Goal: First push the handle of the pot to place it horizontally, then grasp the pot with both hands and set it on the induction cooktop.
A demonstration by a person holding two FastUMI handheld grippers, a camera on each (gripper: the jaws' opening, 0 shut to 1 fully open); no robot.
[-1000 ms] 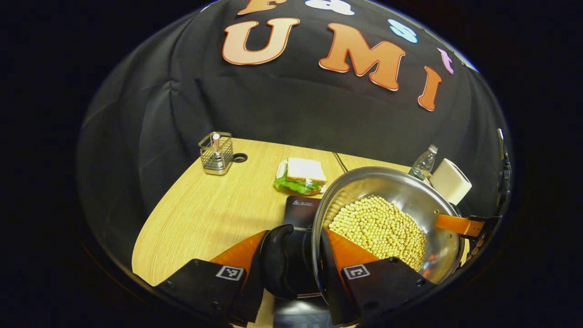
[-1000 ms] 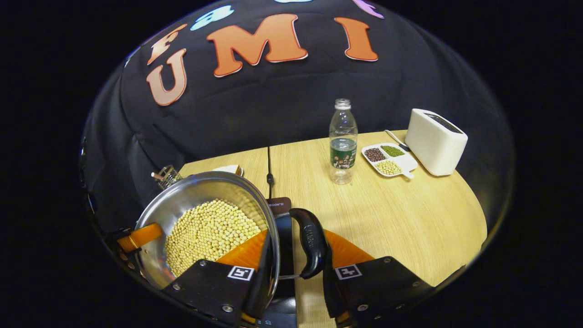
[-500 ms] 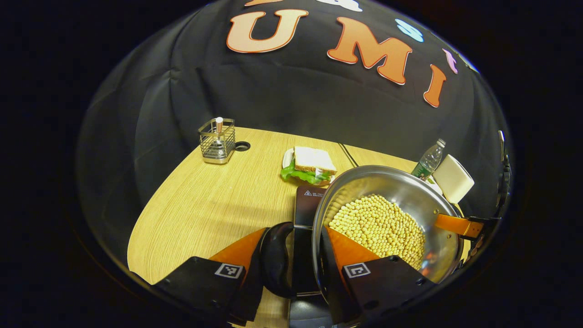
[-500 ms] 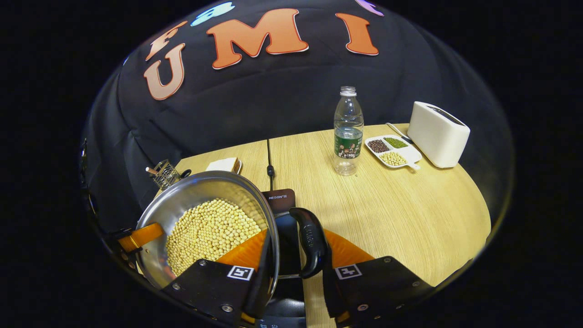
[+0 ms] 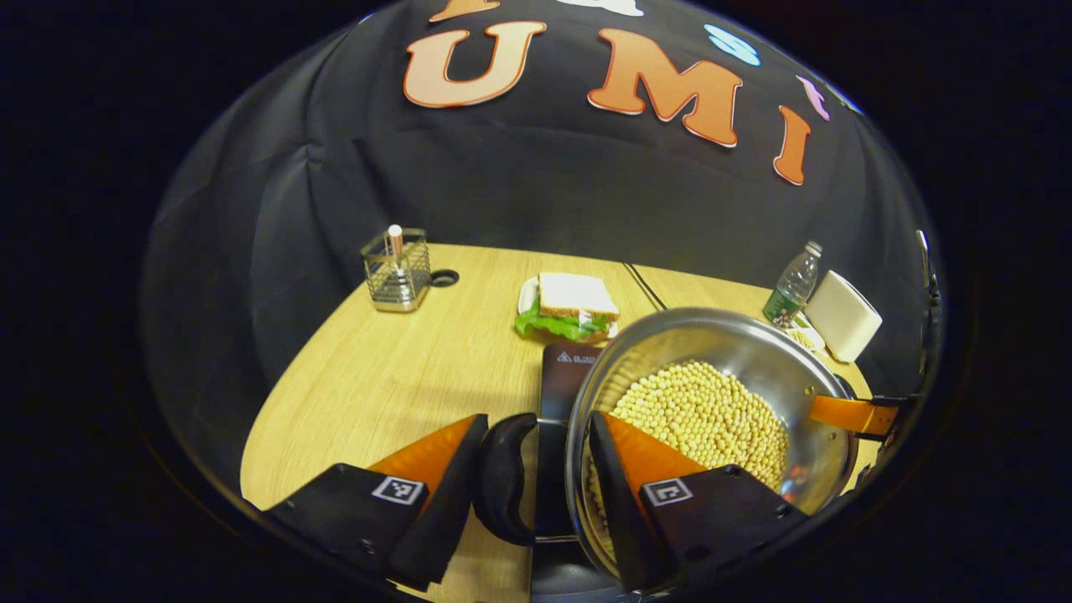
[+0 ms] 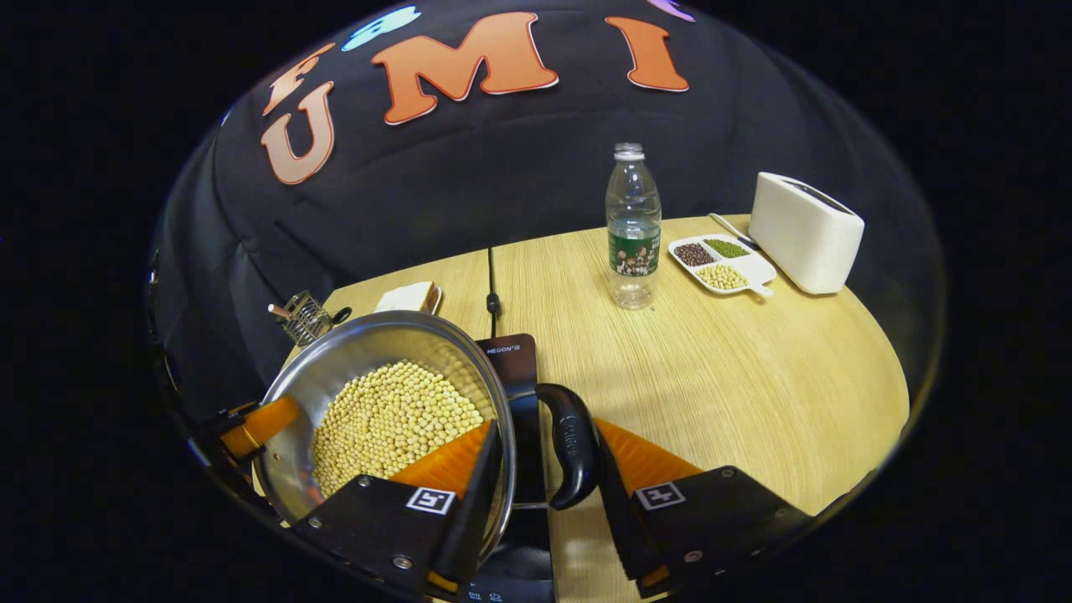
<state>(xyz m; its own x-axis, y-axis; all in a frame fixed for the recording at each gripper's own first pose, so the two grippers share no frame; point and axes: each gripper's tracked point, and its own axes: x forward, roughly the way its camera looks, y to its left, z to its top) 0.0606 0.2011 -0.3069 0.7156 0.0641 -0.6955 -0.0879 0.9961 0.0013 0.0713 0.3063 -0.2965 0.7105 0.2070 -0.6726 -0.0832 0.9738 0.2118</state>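
A steel pot (image 5: 712, 322) full of soybeans (image 5: 703, 414) sits on the black induction cooktop (image 5: 569, 368), its two black handles pointing sideways. My left gripper (image 5: 538, 419) straddles the left handle (image 5: 502, 477) and the rim, one finger inside the pot, jaws slightly parted and open. In the right gripper view, my right gripper (image 6: 545, 425) straddles the right handle (image 6: 574, 448) and the rim of the pot (image 6: 377, 327) the same way, also open. The cooktop (image 6: 511, 352) shows beneath the pot.
A sandwich on a plate (image 5: 574, 306) and a wire holder (image 5: 396, 270) stand behind and to the left. A water bottle (image 6: 631, 226), a divided dish of beans (image 6: 722, 264) and a white toaster (image 6: 804, 233) stand to the right. A cable (image 6: 492, 289) runs back from the cooktop.
The pot has come down and forward onto the cooktop. Both grippers' fingers have spread apart a little around the handles.
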